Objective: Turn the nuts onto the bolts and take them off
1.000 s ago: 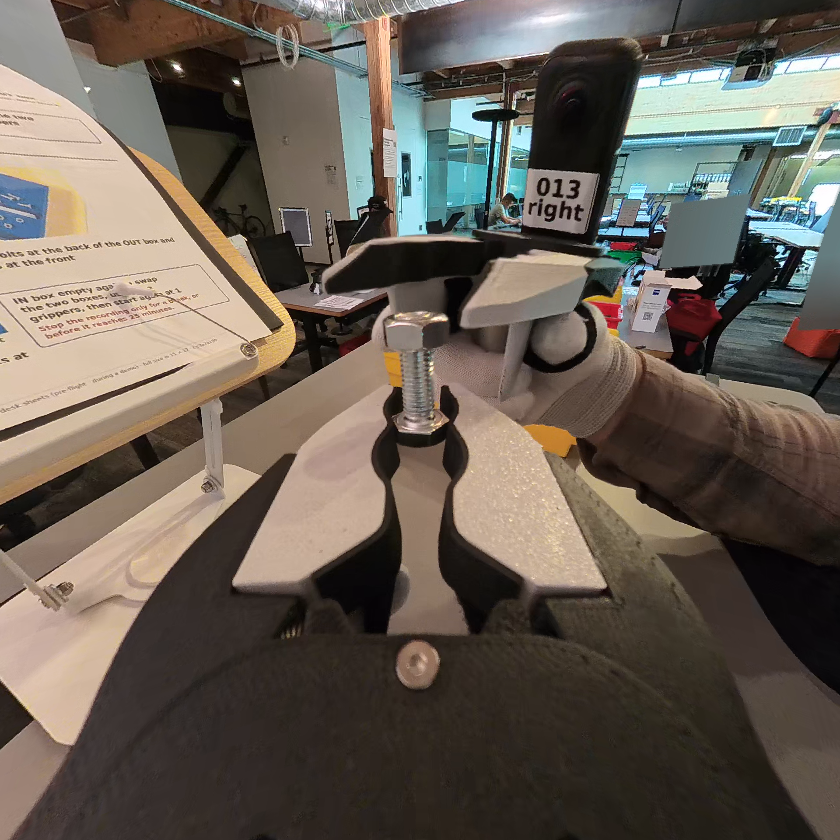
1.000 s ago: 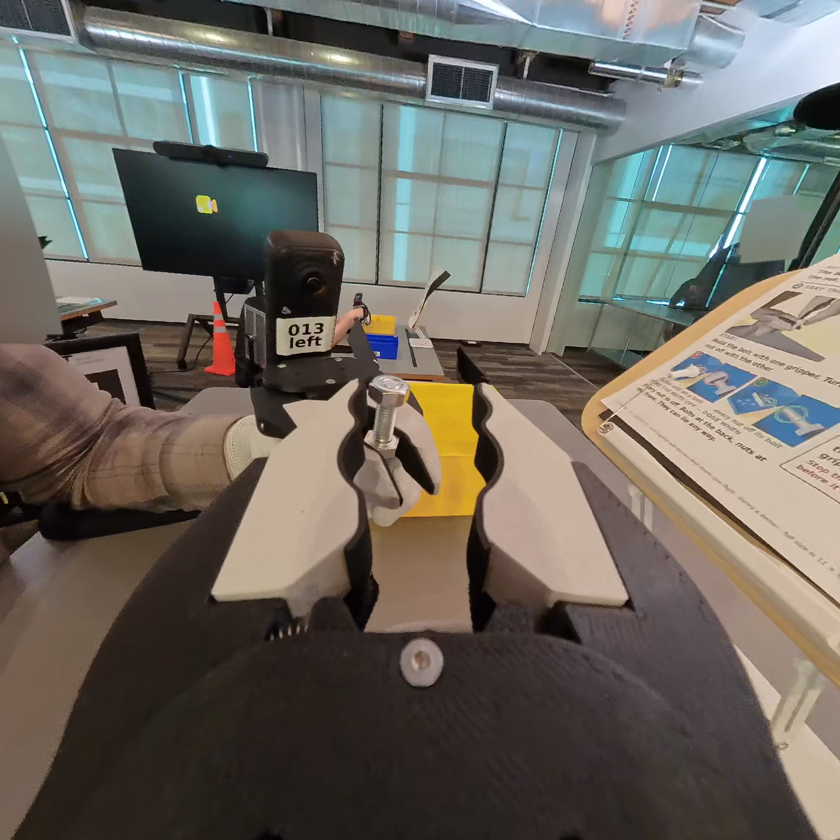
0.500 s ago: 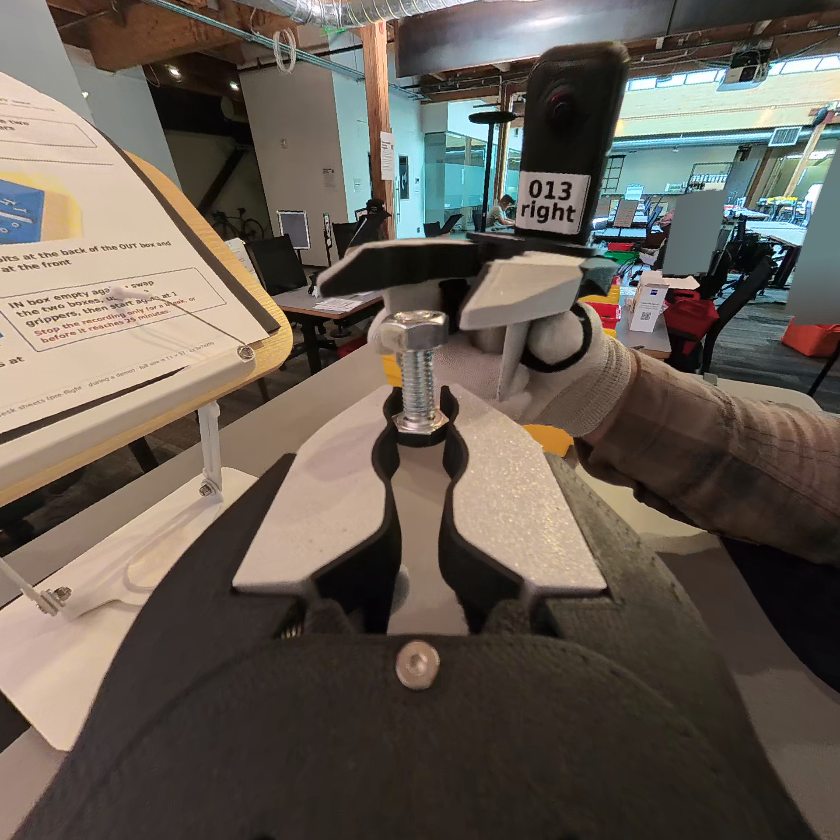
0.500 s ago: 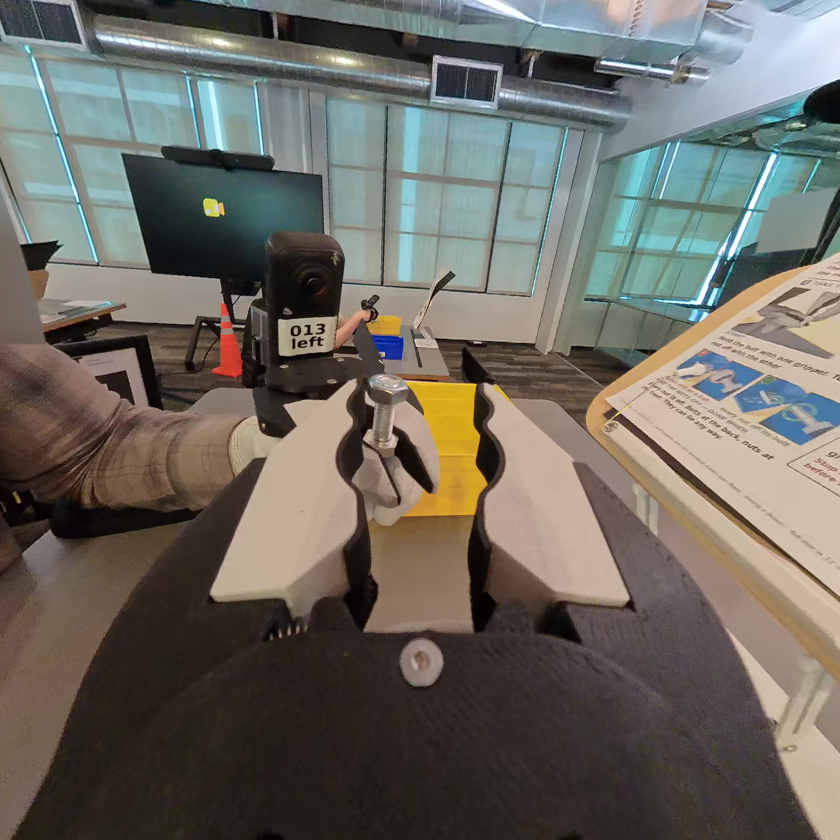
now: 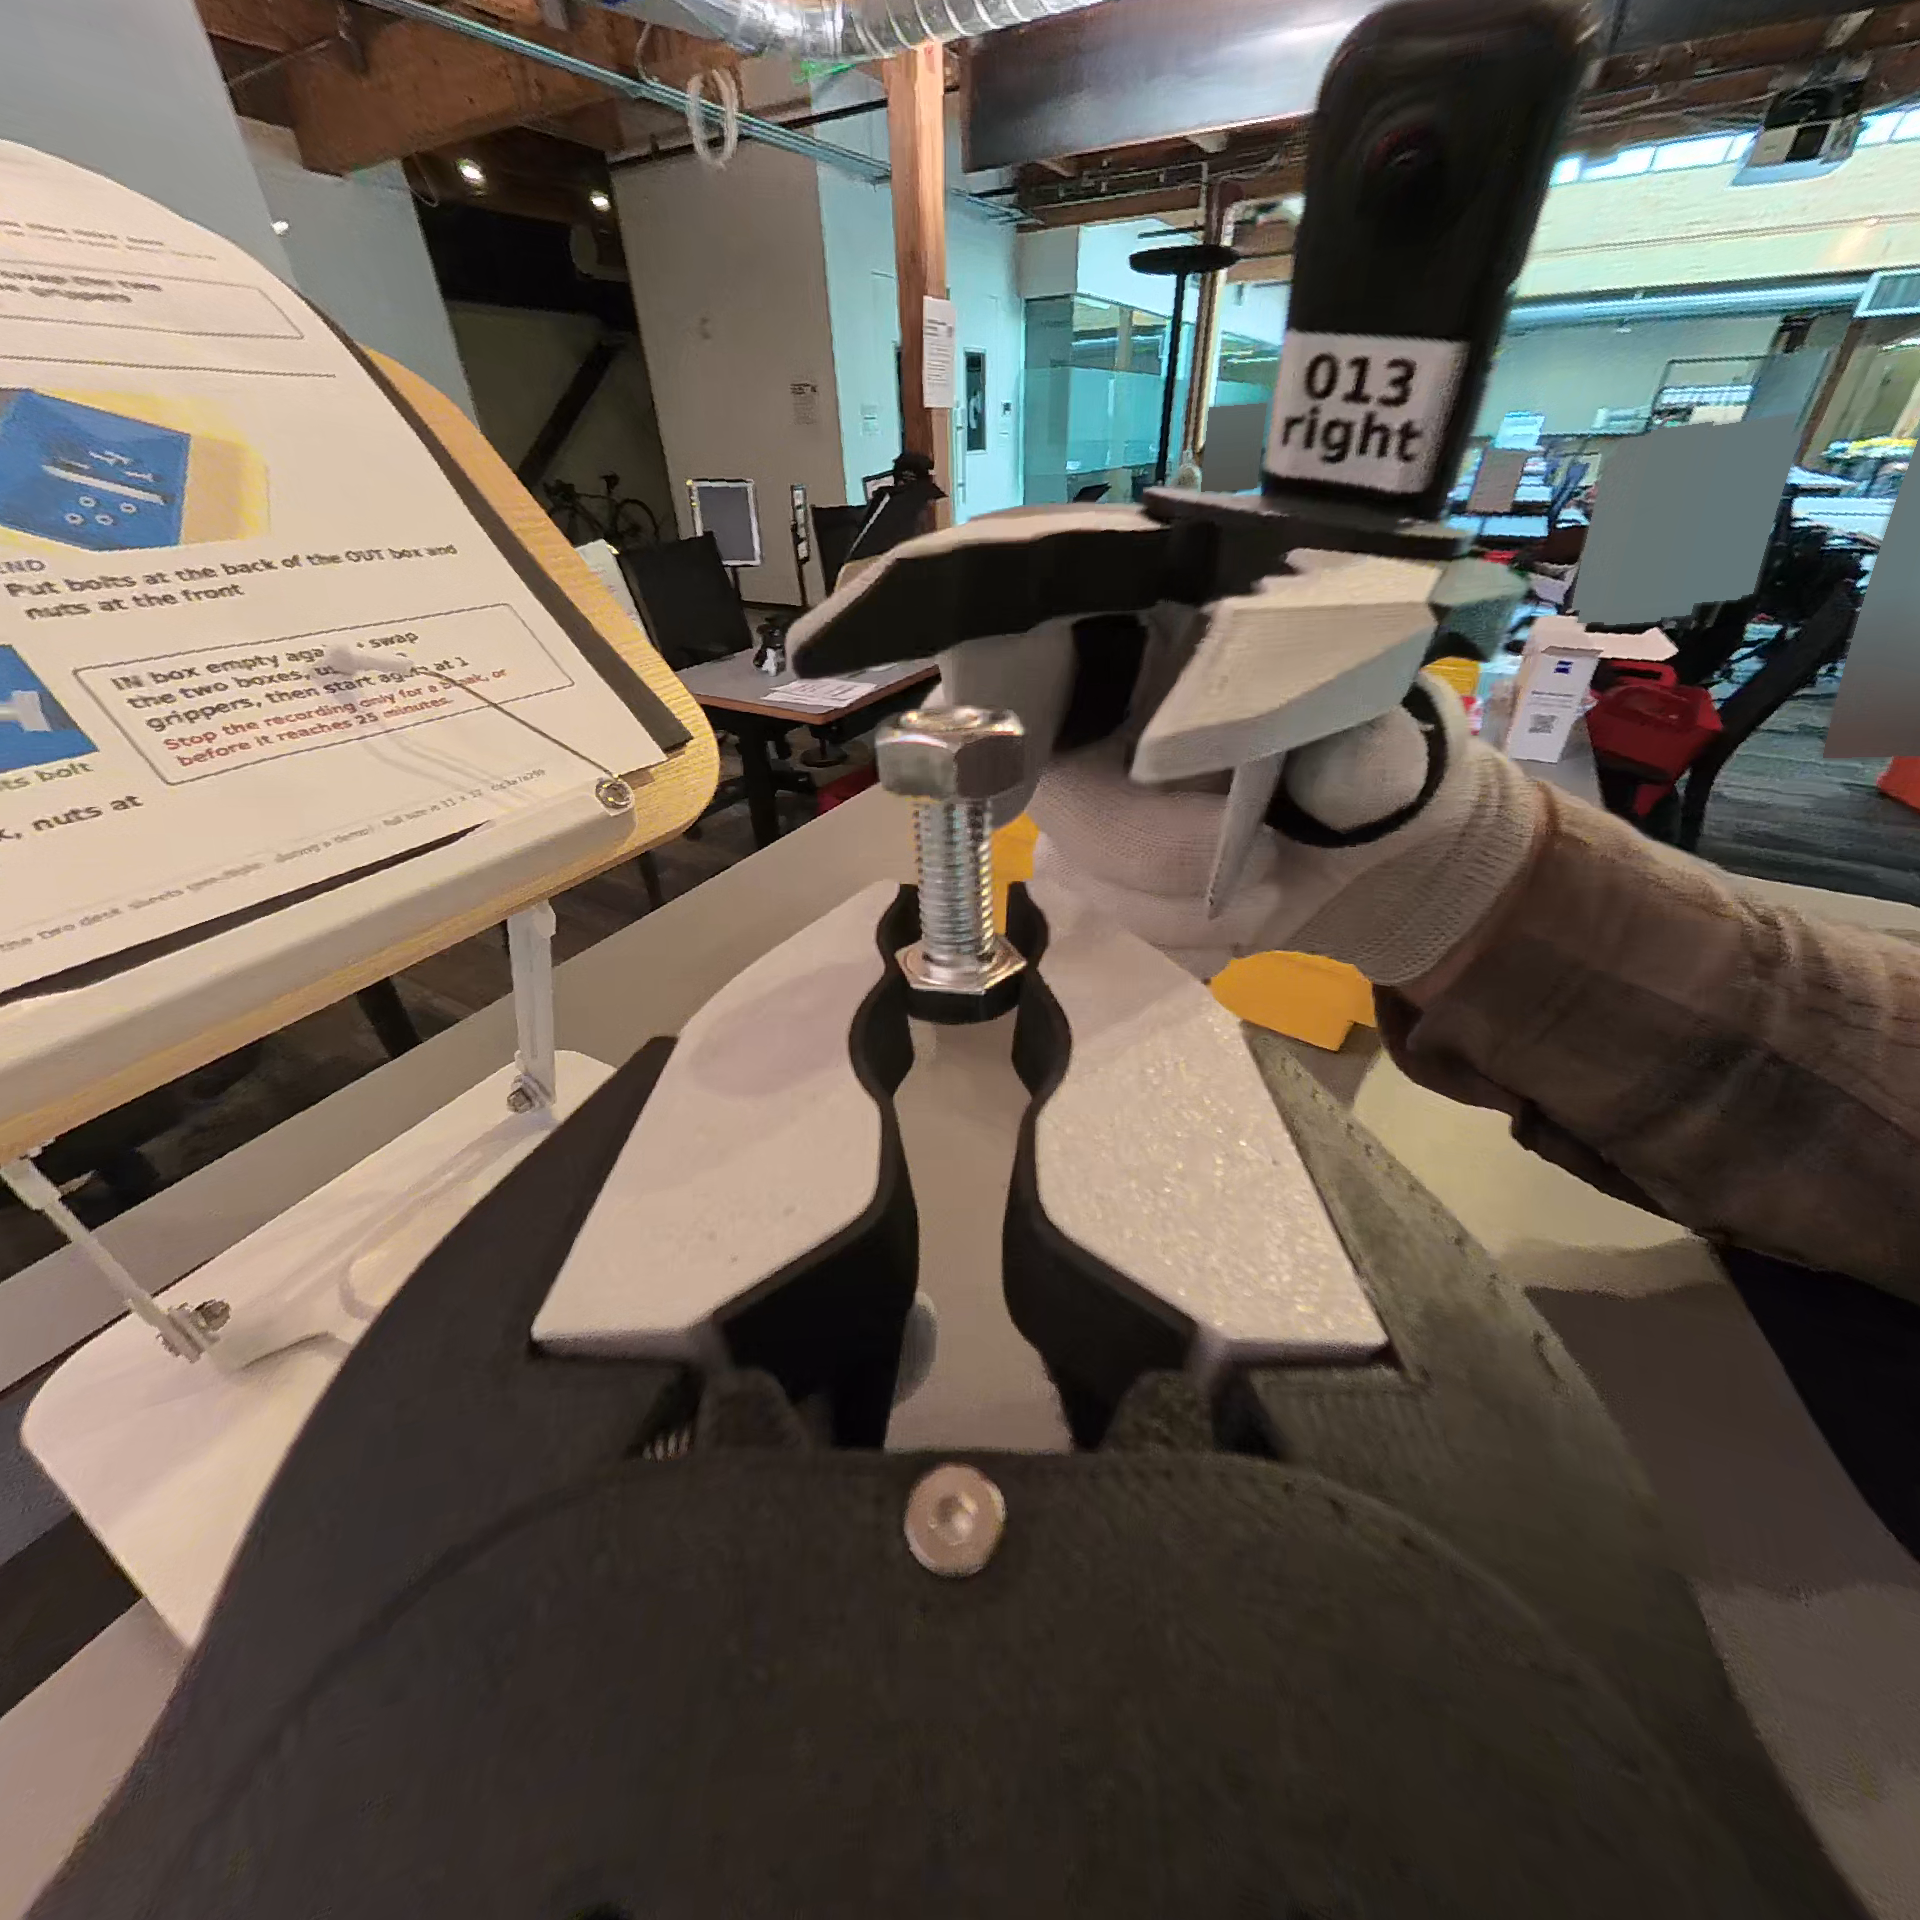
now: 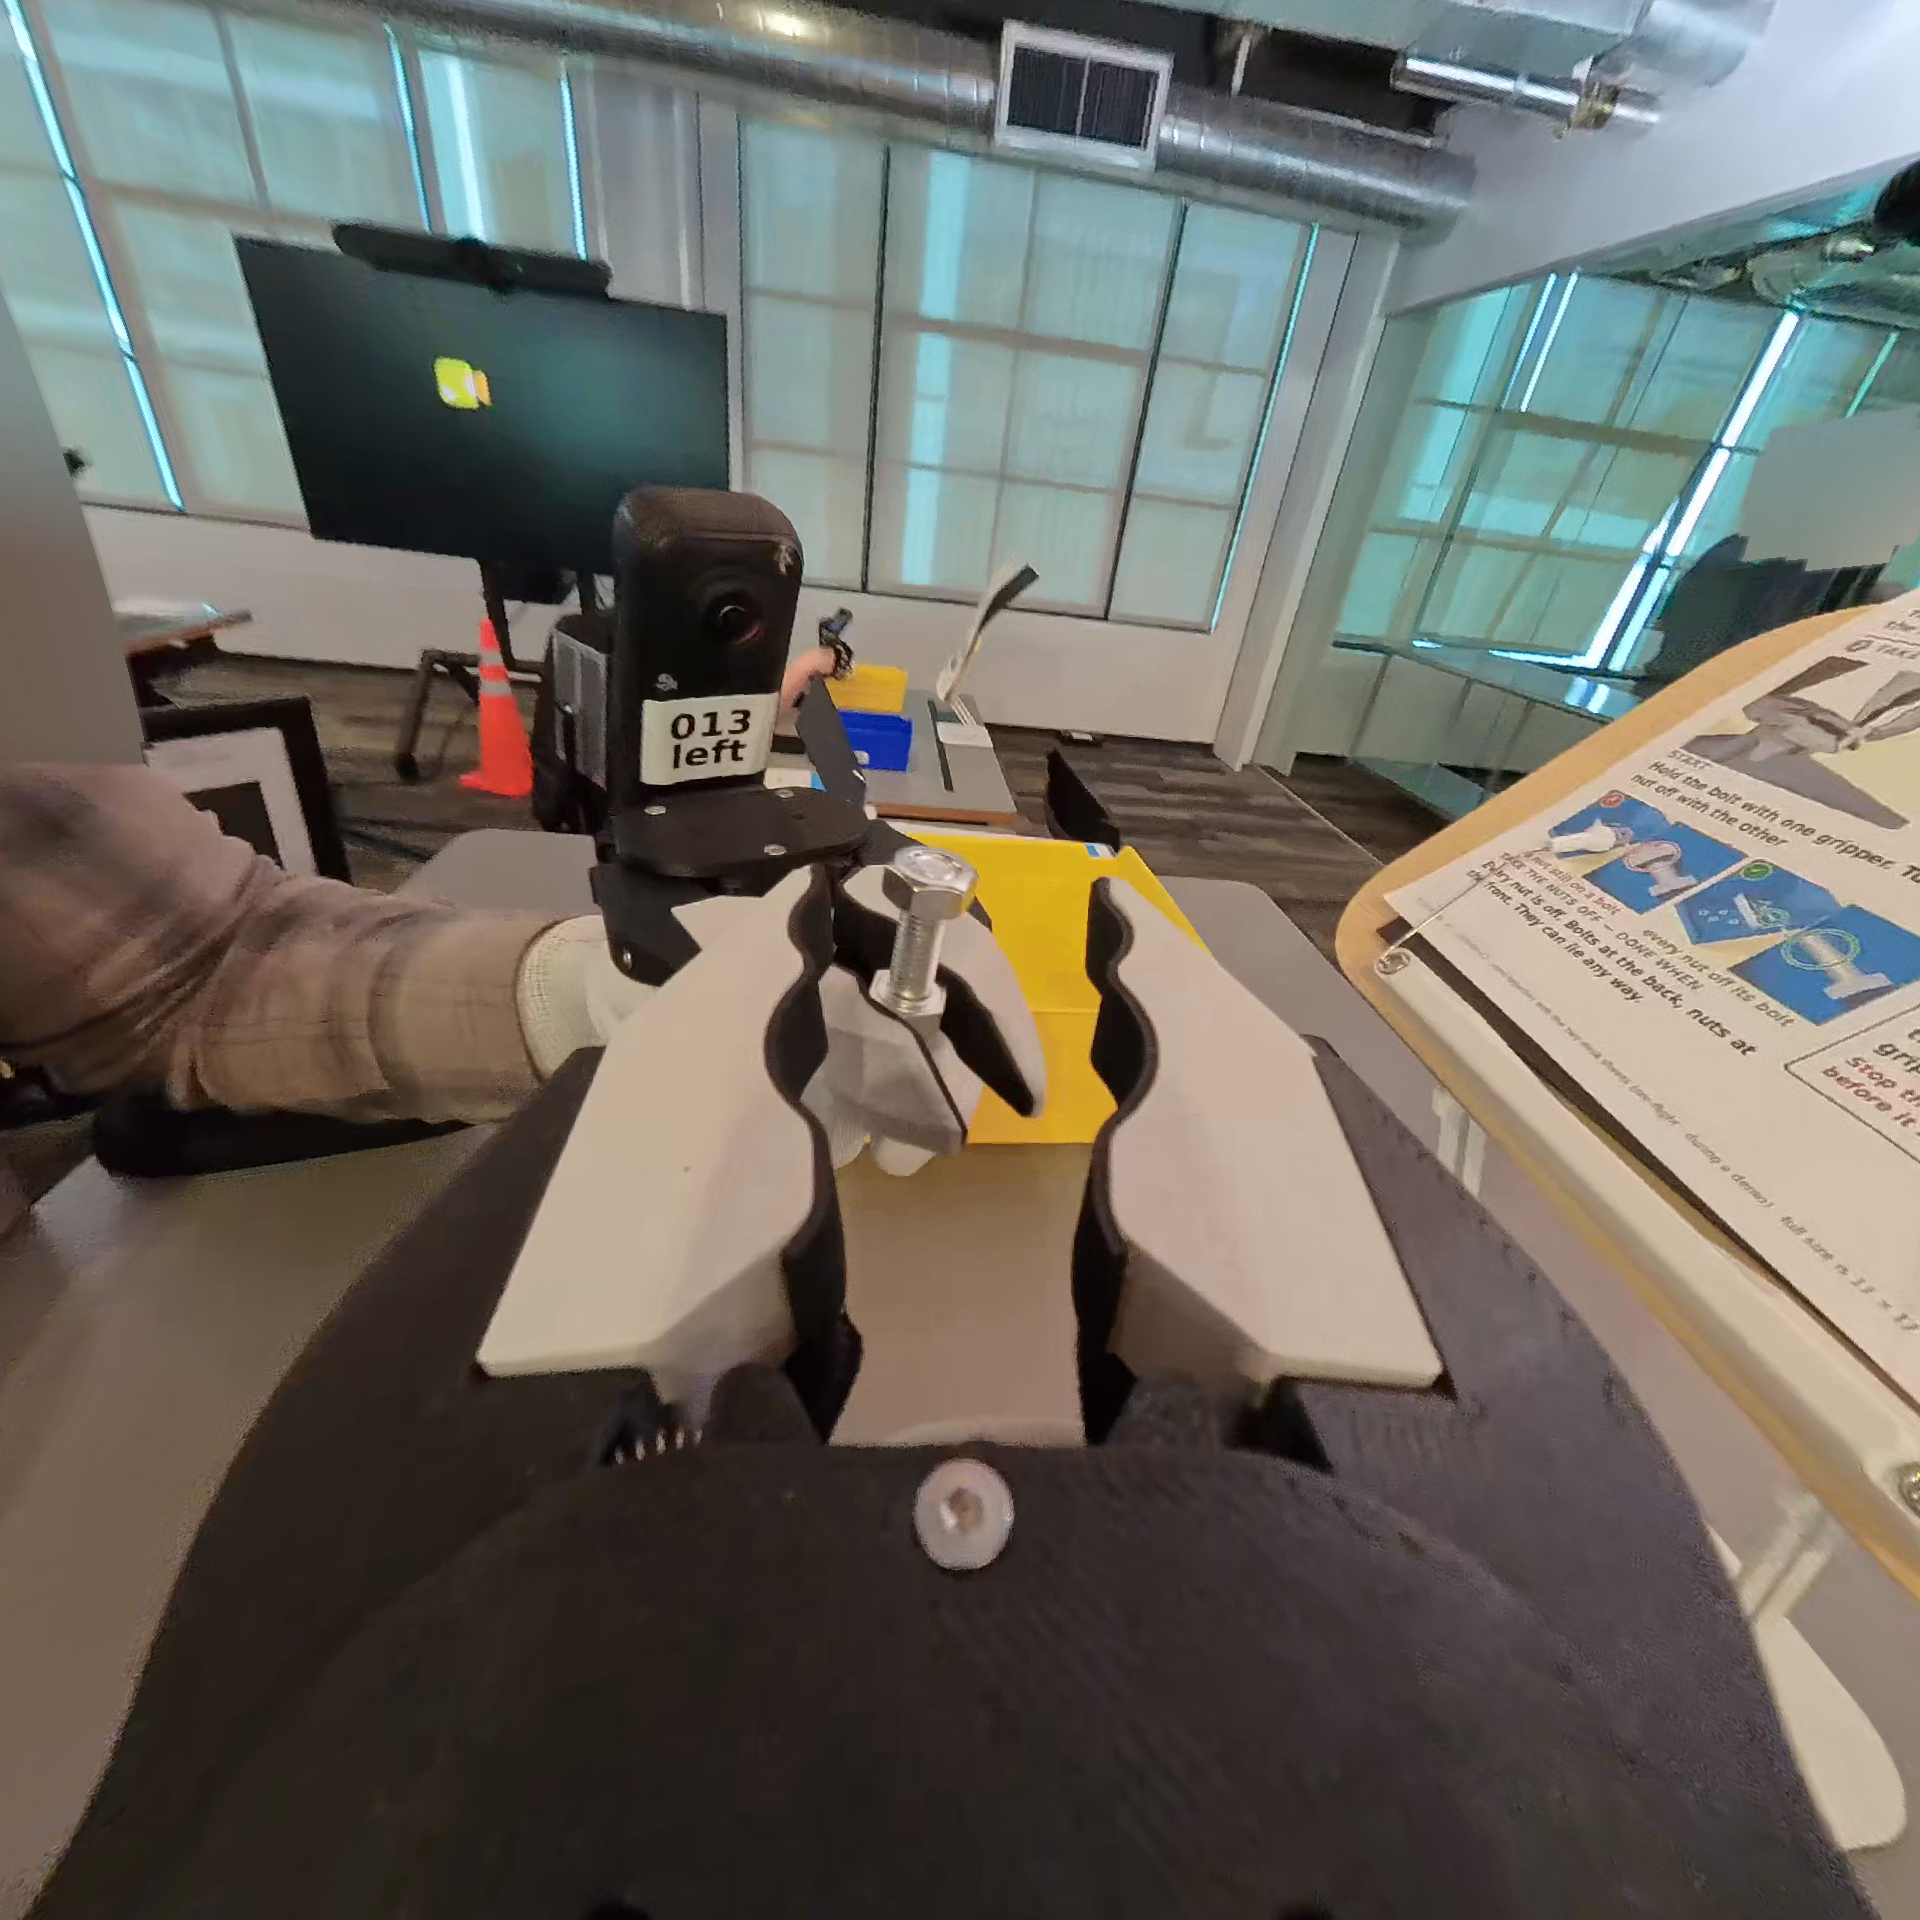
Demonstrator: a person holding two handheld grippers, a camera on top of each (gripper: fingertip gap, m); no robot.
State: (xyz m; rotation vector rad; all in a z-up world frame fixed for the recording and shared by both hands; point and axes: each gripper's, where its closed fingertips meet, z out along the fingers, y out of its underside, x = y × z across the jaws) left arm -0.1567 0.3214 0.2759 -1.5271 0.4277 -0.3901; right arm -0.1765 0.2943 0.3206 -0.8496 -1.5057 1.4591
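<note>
1. The left gripper (image 5: pixel 961 997) is clamped on the nut (image 5: pixel 961 971) at its fingertips. The bolt (image 5: pixel 954 821) stands upright out of the nut, head on top, held above the table (image 5: pixel 727 894).
2. The right gripper (image 6: pixel 961 997) has its fingers apart and grips nothing. In the right wrist view the bolt lies ahead of the opening and left of centre, close to the left finger (image 6: pixel 727 1039) but not between the two.
3. Key relation: the bolt's long axis runs vertically, across the line of the right fingers. In the left wrist view the right gripper sits at the level of the bolt head (image 5: pixel 951 753), just beside and behind it — the nearer tool to that head.
4. Judgement: the right fingers must shift left to straddle the head before closing on it.
5. Change from the frame one second earlier: the left grip is the same; the right gripper has tilted slightly and remains open — the bolt now appears more slanted in its view.
6. A yellow box (image 6: pixel 1039 935) stands behind the bolt; an instruction board (image 5: pixel 312 623) stands on the left.
</note>
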